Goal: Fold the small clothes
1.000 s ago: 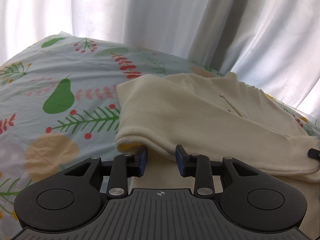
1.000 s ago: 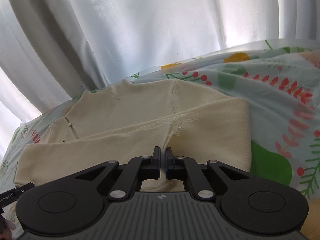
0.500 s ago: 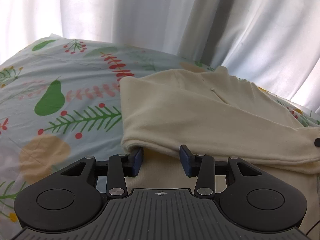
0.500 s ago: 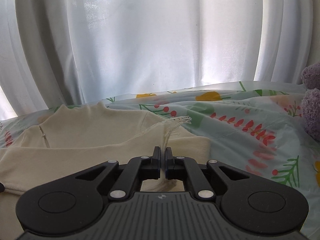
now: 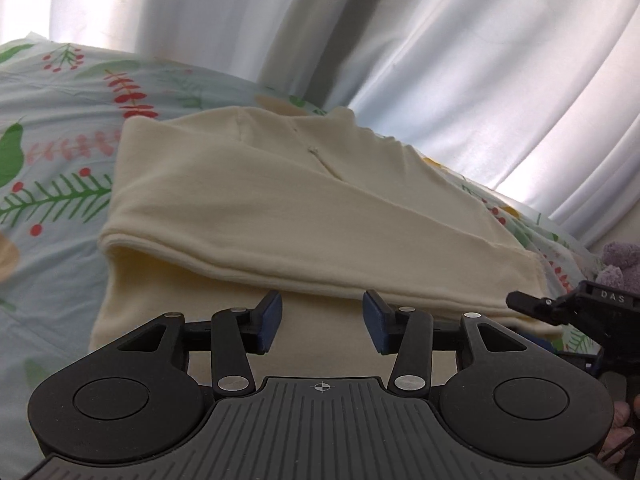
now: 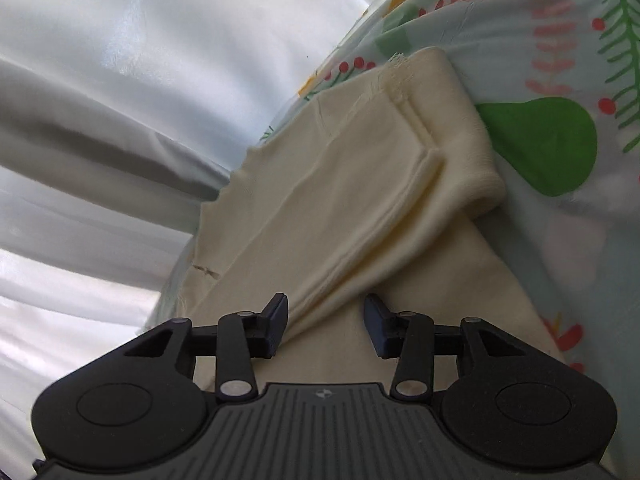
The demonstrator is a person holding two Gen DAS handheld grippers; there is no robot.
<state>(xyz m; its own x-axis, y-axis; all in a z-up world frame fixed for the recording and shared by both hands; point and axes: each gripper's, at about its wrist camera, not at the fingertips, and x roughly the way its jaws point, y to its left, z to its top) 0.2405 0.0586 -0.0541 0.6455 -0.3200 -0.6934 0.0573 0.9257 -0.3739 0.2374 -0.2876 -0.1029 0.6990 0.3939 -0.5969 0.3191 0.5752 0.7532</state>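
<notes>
Left wrist: our left tool (image 5: 322,322), just opened and empty, faces the cream knit garment (image 5: 280,208) at twelve o'clock, its folded edge crossing nine-to-three.

Right wrist: our right tool (image 6: 326,326), just released, sees that edge (image 6: 372,248) run toward one o'clock on the floral bedsheet (image 6: 560,80).

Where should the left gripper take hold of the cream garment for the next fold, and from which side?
Probably the doubled hem of the garment, approached from the near side. That edge stands slightly off the layer beneath, so one finger could slide under. The left gripper is open just before it.
</notes>
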